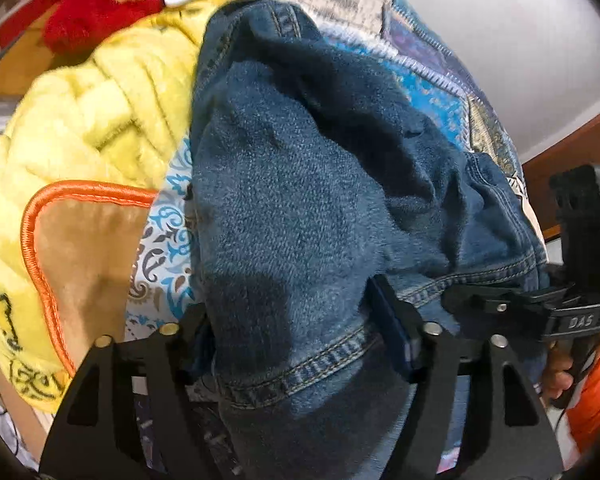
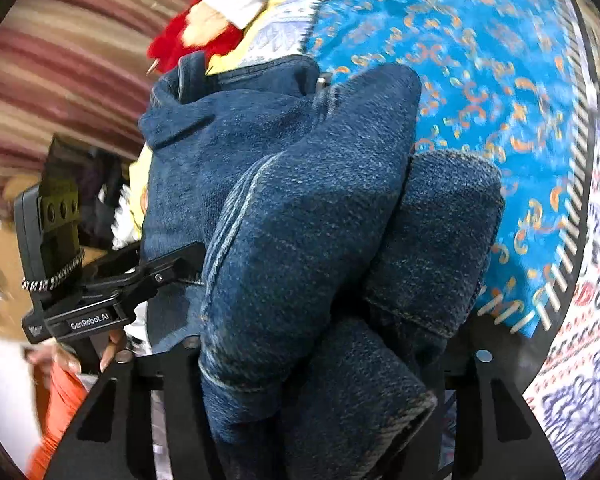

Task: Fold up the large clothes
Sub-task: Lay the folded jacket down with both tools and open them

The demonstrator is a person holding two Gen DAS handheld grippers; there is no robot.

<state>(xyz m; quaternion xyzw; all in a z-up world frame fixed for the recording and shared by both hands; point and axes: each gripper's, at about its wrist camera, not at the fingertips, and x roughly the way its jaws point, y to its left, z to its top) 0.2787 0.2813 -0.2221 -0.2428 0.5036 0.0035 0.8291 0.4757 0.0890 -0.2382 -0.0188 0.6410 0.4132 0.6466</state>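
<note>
A blue denim garment (image 1: 300, 184) with stitched hems fills the middle of both views (image 2: 300, 208), bunched in thick folds and lifted over the bed. My left gripper (image 1: 296, 344) is shut on a hemmed edge of the denim. My right gripper (image 2: 320, 360) is shut on a thick bundle of the same denim. The right gripper also shows at the right edge of the left wrist view (image 1: 500, 304), clamped on the denim hem. The left gripper shows at the left of the right wrist view (image 2: 160, 272), gripping the denim's edge. The fingertips are buried in cloth.
A patchwork bedspread with a bright blue patterned panel (image 2: 492, 100) lies under the denim. A yellow plush blanket (image 1: 84, 120) with an orange-edged patch lies left, a red plush toy (image 1: 92, 4) beyond it. A striped curtain (image 2: 68, 64) hangs at left.
</note>
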